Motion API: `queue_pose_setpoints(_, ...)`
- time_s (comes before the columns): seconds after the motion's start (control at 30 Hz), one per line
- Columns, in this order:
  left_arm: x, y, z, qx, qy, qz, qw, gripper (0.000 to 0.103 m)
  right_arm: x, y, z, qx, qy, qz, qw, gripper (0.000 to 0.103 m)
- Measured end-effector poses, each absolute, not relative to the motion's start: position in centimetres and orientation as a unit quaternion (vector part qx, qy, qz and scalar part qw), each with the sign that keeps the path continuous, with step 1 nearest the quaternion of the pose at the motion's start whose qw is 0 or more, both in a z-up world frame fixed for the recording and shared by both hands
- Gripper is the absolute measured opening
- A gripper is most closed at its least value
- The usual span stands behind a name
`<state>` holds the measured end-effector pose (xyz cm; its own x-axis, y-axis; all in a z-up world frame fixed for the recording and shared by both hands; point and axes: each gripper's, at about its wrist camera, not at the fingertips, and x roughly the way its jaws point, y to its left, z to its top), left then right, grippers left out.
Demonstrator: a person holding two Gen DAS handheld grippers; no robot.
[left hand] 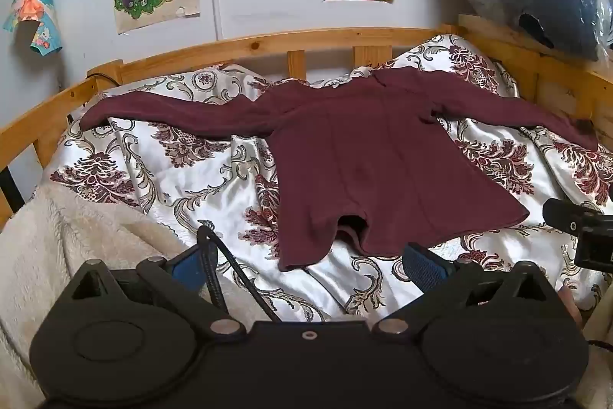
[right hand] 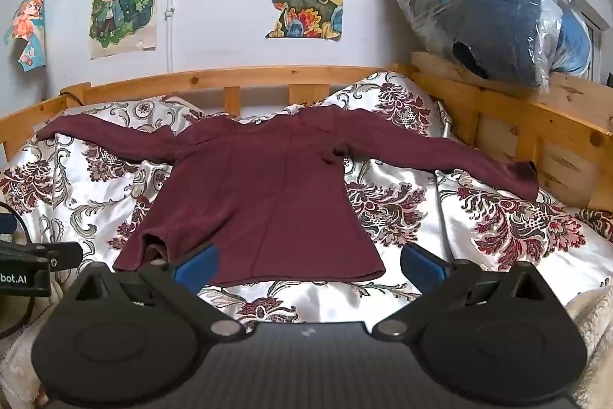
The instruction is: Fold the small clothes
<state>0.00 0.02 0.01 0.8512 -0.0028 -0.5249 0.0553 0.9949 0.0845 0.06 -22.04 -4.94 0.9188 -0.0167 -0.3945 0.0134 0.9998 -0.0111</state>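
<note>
A: Where's the garment?

B: Maroon long-sleeved top (left hand: 360, 156) lies flat on the bed, over the floral satin cover (left hand: 184, 186). Collar toward the wooden bed rail (left hand: 245, 43), hem toward the cameras. Both sleeves spread out wide to the sides; the right cuff reaches the side rail. Hem is rumpled on one stretch, with a small dark pocket where the cloth lifts.

A: Left tongs?

B: Left tongs (left hand: 302, 261) released, jaws spread wide, blue pads showing on both fingers. Held above the cover just short of the hem, nothing between them. A black cable (left hand: 237, 267) loops up past the left finger.

A: Right tongs?

B: Right tongs (right hand: 310, 263) also released, spread wide. In the right wrist view the hem edge sits between the fingers, left pad overlapping the cloth in the picture; cannot tell whether it touches. No grip.

A: Surroundings?

B: Cream fleece blanket (left hand: 69, 255) at the near left of the bed. Cartoon posters (right hand: 122, 2) on the pale wall. Plastic-wrapped bundle (right hand: 494, 14) stacked on the headboard at right.
</note>
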Motion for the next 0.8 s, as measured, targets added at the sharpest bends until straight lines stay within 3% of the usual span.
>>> queue_pose_setpoints(0.8,-0.03,0.02,0.0,0.05,0.272,-0.015,0.961,0.102,0.14,-22.22,-4.99,0.0,0.209,-0.007,0.978,0.103)
